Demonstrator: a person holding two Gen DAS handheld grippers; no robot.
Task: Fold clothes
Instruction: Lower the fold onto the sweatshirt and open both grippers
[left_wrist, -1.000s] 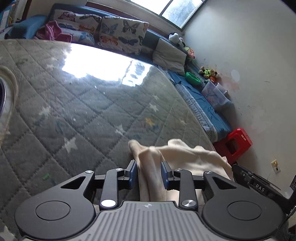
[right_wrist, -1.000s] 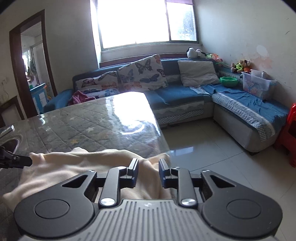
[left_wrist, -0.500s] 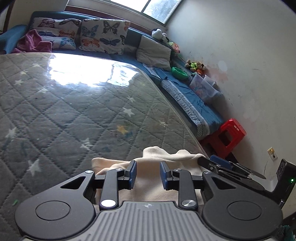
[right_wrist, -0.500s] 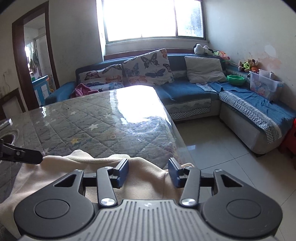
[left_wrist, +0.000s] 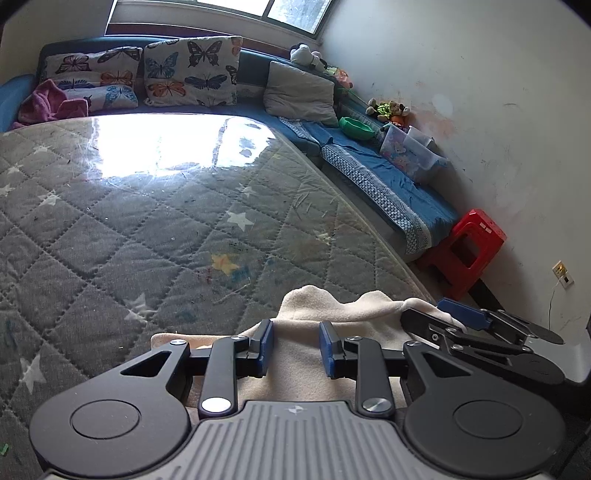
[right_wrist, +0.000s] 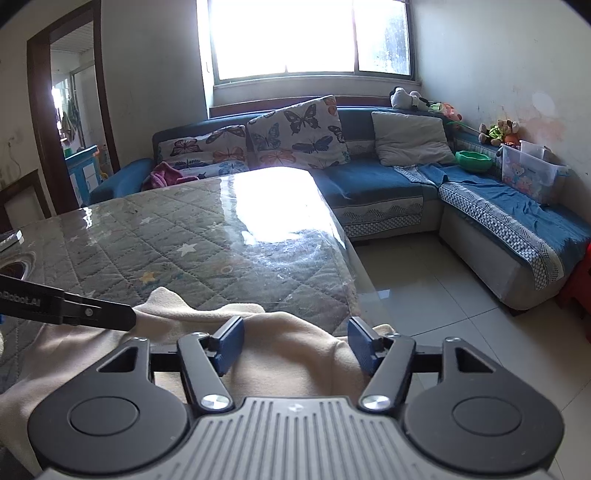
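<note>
A cream fleece garment (left_wrist: 332, 314) lies bunched at the near right corner of the table, also in the right wrist view (right_wrist: 288, 343). My left gripper (left_wrist: 295, 349) is open with the cloth lying loose between its blue pads. My right gripper (right_wrist: 295, 343) is wide open over the same cloth, at the table's edge. The right gripper's fingers (left_wrist: 461, 321) show at the right of the left wrist view. A left gripper finger (right_wrist: 74, 306) crosses the left of the right wrist view.
The table (left_wrist: 147, 221) has a grey quilted star cover under glossy plastic. A blue corner sofa (right_wrist: 406, 184) with butterfly cushions stands behind. A red stool (left_wrist: 469, 247) sits by the wall. Tiled floor (right_wrist: 424, 288) lies right of the table. A metal bowl rim (right_wrist: 18, 266) is at left.
Both grippers have opened and let go of the cream garment. The cloth has dropped onto the table corner. The left gripper has swung right, toward the sofa.
</note>
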